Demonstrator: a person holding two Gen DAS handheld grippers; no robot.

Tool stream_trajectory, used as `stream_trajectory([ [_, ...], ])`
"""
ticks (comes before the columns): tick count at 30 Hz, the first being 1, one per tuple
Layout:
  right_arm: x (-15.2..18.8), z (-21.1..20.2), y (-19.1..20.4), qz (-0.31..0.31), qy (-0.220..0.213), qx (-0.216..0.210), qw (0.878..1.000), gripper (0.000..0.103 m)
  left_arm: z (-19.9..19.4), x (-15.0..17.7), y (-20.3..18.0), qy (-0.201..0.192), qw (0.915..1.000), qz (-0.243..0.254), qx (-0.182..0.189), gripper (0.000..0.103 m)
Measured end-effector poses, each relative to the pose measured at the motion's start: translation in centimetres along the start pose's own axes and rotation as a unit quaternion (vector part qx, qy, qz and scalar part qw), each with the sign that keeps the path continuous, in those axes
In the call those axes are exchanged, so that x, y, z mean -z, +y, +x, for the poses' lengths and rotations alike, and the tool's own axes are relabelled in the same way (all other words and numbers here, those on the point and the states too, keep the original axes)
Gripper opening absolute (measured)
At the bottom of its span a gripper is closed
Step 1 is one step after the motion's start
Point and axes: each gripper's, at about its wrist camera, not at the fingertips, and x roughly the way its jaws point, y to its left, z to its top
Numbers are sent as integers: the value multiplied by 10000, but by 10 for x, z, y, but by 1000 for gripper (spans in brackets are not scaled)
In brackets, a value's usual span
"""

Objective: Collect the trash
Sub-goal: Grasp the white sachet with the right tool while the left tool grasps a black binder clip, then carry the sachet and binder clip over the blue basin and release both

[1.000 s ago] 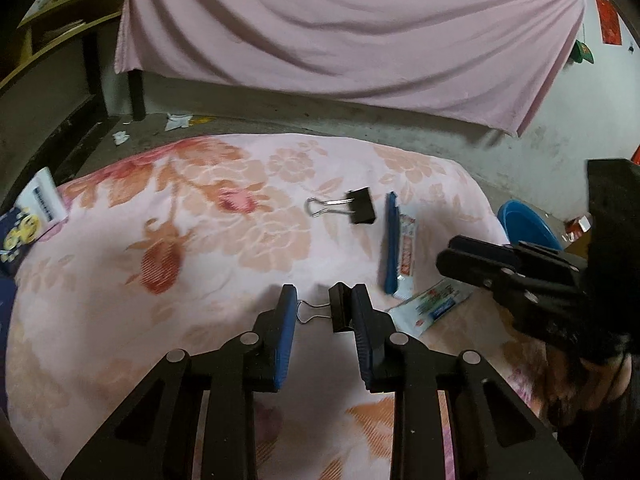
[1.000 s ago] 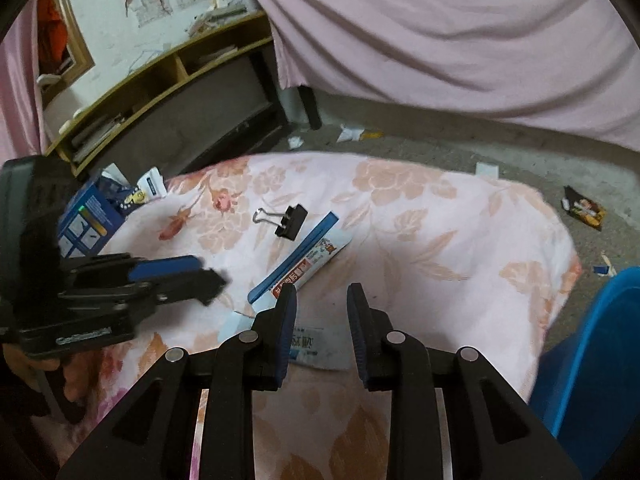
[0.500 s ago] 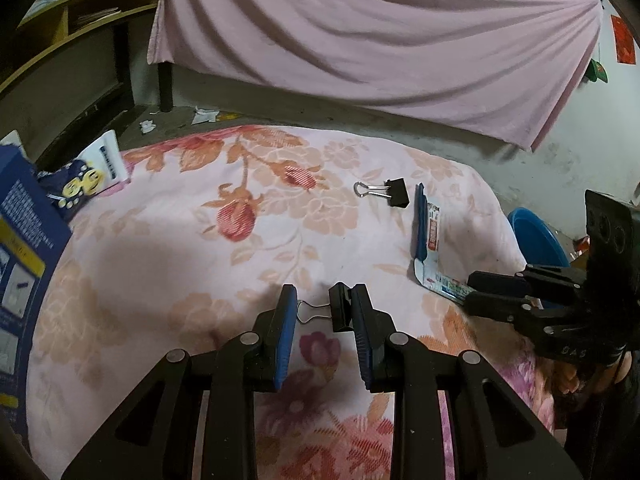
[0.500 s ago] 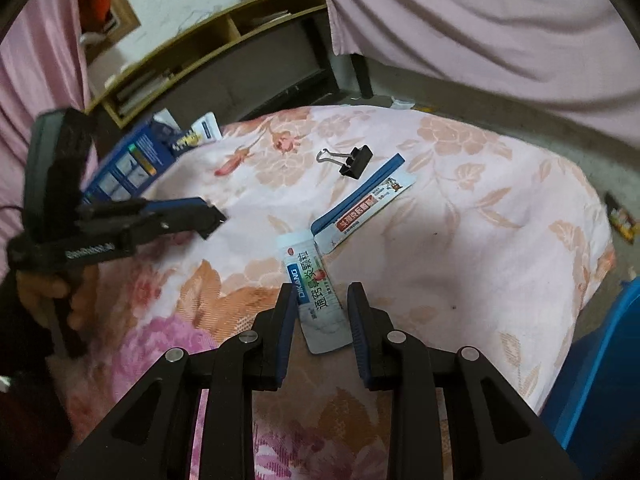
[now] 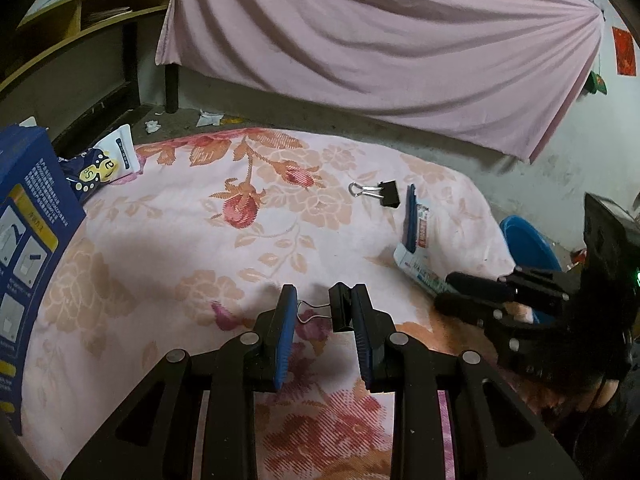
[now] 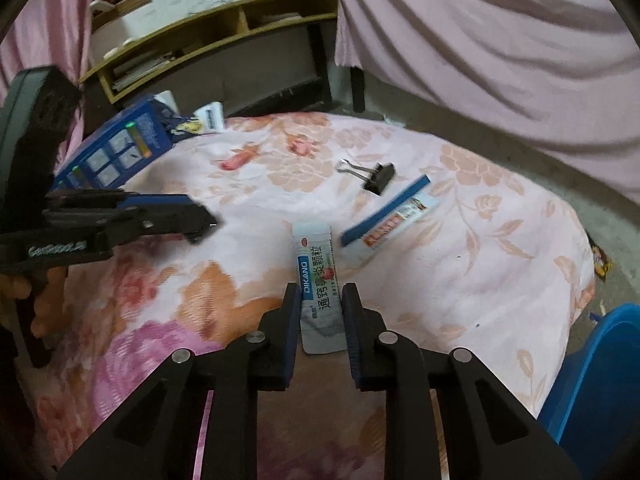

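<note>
Between right gripper [image 6: 321,300] pads: flat glossy sachet [image 6: 318,280], jaws just closing.

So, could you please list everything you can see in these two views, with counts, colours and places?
Binder clips: two, black; one lying on the bedspread, one held in the left tool.
Sachets: two, white and blue; one under the right tool, one beside the lying clip.
Box: one, blue, at the bedspread's left edge.
Wrapper: one, dark blue and yellow, by the box.
Bedspread: one, pink floral.
Curtain: one, pink, behind.
Shelf: one, wooden, back left.
Tub: one, blue, on the floor at right.
Left tool: black with blue pads, shut on a clip.
Right tool: black with blue pads, jaws just been closing around a sachet.
</note>
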Motion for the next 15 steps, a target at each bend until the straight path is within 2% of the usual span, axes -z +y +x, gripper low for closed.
stream_trajectory([
  [3,4,-13,12,-147,-280,45,9995,19,-9,3,-2,-191,9998,-72,60,23],
  [6,7,-32,10,-49,-779,238,9967,19,-21,3,-9,-485,9988,-67,46,23],
  [9,11,-60,0,231,-1514,390,9874,19,-36,1,-20,-874,9961,-33,95,23],
  [12,15,-91,-4,307,-2237,754,9712,19,-51,-4,-32,-1296,9914,39,160,23],
  [15,17,-111,-5,398,-2677,1008,9574,19,-68,-9,-51,-1768,9837,189,281,23],
])
